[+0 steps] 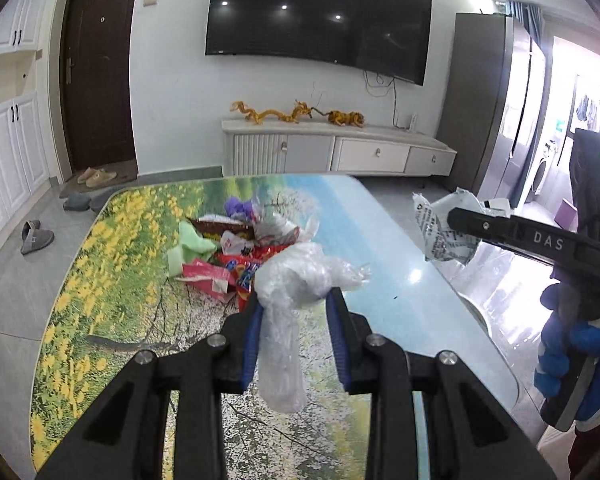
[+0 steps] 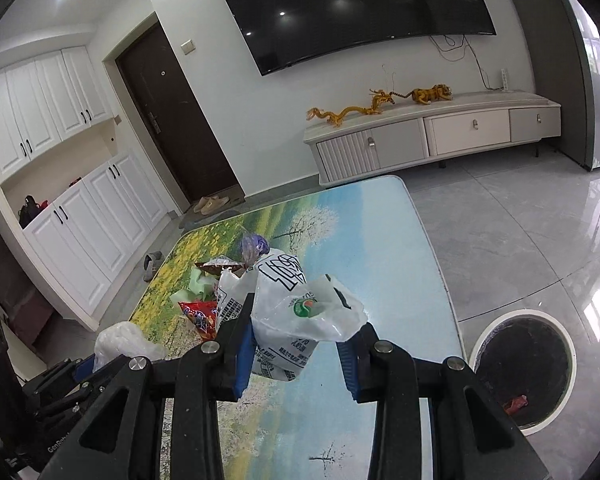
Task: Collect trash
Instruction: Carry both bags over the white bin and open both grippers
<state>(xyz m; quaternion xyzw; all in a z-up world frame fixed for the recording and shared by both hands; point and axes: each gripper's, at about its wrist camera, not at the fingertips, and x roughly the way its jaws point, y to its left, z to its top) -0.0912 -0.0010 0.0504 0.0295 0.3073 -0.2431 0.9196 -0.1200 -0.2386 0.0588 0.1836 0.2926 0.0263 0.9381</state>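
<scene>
Both hand-held grippers are clamped on trash above the counter (image 1: pixel 400 240): my left hand-held gripper (image 1: pixel 296 304) squeezes a clear plastic wad (image 1: pixel 300 276), my right hand-held gripper (image 2: pixel 296 324) a white plastic bag (image 2: pixel 300 312), ready for the bin (image 2: pixel 524 364).

Wall television (image 1: pixel 320 16), slippers (image 1: pixel 37 236), cabinet (image 2: pixel 432 136)

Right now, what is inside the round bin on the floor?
Inside the trash bin a dark liner and one small red scrap show. The right gripper's frame covers the bin's near left part, so anything there is hidden.
</scene>
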